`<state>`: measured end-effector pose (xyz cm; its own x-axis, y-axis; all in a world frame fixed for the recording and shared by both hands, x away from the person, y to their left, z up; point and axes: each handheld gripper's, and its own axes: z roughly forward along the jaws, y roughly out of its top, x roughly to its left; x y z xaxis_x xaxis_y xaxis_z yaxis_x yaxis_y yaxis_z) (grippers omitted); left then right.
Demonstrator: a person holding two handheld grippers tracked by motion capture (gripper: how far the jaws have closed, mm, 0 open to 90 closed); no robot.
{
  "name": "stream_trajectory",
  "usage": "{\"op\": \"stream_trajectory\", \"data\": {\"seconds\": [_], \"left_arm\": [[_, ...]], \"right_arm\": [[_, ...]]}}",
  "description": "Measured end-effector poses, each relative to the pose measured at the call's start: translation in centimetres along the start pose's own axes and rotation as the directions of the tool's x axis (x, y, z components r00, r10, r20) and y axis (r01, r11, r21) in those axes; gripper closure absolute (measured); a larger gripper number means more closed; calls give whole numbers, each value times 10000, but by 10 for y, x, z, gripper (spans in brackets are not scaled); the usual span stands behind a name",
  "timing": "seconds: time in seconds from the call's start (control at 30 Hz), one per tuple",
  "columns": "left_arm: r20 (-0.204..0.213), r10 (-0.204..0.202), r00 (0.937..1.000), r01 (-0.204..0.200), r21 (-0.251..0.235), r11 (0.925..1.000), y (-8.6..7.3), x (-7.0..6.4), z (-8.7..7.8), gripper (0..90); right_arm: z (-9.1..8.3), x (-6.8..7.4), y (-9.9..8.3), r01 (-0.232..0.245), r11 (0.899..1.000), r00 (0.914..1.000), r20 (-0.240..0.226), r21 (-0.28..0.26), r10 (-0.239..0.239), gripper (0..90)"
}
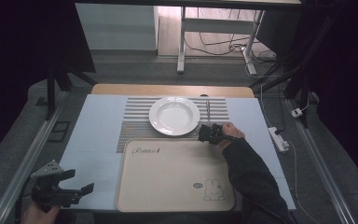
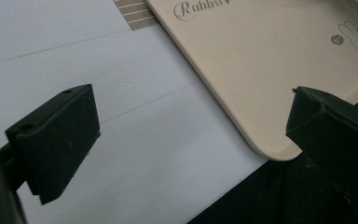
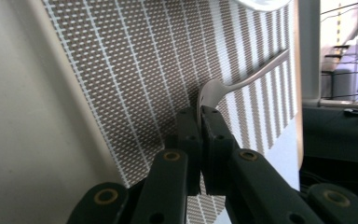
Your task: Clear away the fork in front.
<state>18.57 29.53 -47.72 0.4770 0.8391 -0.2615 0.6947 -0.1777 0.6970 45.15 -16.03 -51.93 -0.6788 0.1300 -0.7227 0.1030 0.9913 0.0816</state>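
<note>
A white plate point(image 1: 174, 115) sits on a brown-and-white striped placemat point(image 1: 135, 116) at the far middle of the table. A thin metal utensil point(image 1: 208, 109) lies on the mat just right of the plate; spoon or fork, I cannot tell. My right gripper point(image 1: 204, 133) is shut on its wide end point(image 3: 209, 91), and the handle runs away over the placemat point(image 3: 144, 70). The plate's rim point(image 3: 261, 3) shows at the top. A beige tray point(image 1: 168, 172) printed with a rabbit lies nearer. My left gripper point(image 1: 81, 180) hovers open at the front left corner, beside the tray point(image 2: 261, 70), its jaws point(image 2: 191, 126) wide apart with nothing between them.
The pale blue table top point(image 1: 98, 140) has bare room left of the tray. Metal rails point(image 1: 23, 163) run along both sides of the table. A power strip point(image 1: 278, 138) and cables lie on the floor at the right, and desk legs point(image 1: 182, 42) stand behind.
</note>
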Motion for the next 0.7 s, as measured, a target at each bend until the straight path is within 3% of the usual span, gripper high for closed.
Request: {"op": "stream_trajectory", "data": {"seconds": [0.2, 0.37, 0.47, 0.7], "left_arm": [[-6, 5, 10000, -5, -1, 10000, 0, 0, 0, 30], [-5, 17, 10000, -17, -11, 10000, 0, 0, 0, 30], [1, 18, 10000, -18, -19, 10000, 0, 0, 0, 30], [4, 22, 10000, -22, -36, 10000, 0, 0, 0, 30]], "right_arm": [[-3, -2, 0, 67, 10000, 9998, 198, -45, -66, 896], [-6, -4, -1, -117, 9998, 9999, 107, -189, 119, 897], [-10, -7, -3, -639, 9965, 9980, -22, -541, 639, 898], [-20, -12, -9, -1292, 9883, 9916, -211, -805, 1279, 898]]}}
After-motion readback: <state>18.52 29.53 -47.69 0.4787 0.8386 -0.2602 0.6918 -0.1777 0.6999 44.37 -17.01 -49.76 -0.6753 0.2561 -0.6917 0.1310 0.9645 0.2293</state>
